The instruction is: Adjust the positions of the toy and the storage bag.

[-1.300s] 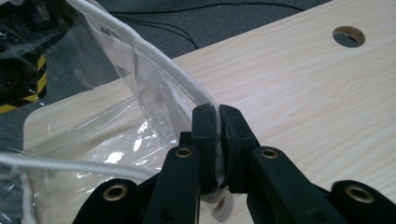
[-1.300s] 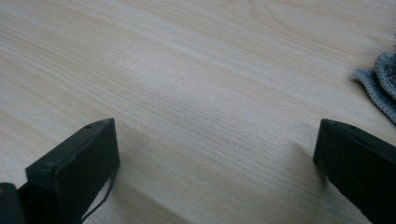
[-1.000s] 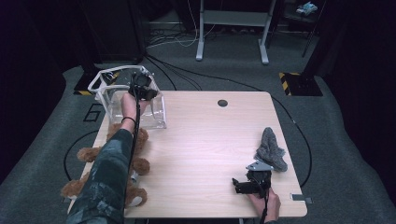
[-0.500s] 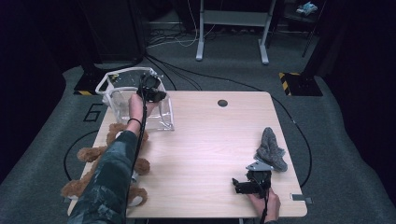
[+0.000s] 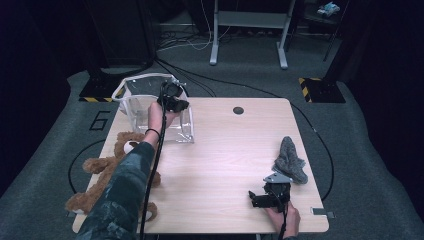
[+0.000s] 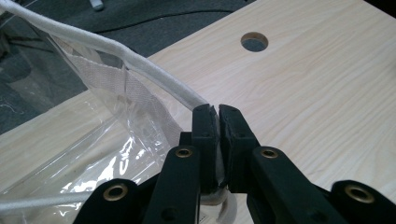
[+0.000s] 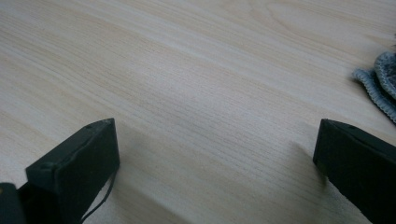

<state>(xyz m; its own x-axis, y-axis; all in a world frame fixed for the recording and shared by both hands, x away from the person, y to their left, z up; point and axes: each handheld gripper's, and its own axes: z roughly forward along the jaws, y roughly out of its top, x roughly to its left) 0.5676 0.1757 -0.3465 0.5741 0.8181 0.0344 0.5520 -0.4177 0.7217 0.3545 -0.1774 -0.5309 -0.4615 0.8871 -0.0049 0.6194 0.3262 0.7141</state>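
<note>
Left gripper [image 5: 181, 104] pinching white rim cord [image 6: 140, 70] of clear plastic bag [image 5: 150, 107]; jaws pressed nearly together on cord in left gripper view, cord running up and away to upper left. Bag standing open at far left corner of table [image 5: 225, 150], partly over table edge, clear wall crumpled below rim. Left forearm in patterned sleeve [image 5: 122, 200] reaching up from bottom left, cable trailing along it. Teddy bear [image 5: 107, 172] lying at left table edge, partly under sleeve, near bag but apart. Right gripper [image 5: 257, 198] resting at near right of table, jaws spread wide, nothing between, bare wood in gap. Grey cloth [image 5: 290, 160] crumpled just beyond right gripper, close but not touching. Round hole [image 5: 238, 110] in tabletop near far edge, right of bag.
</note>
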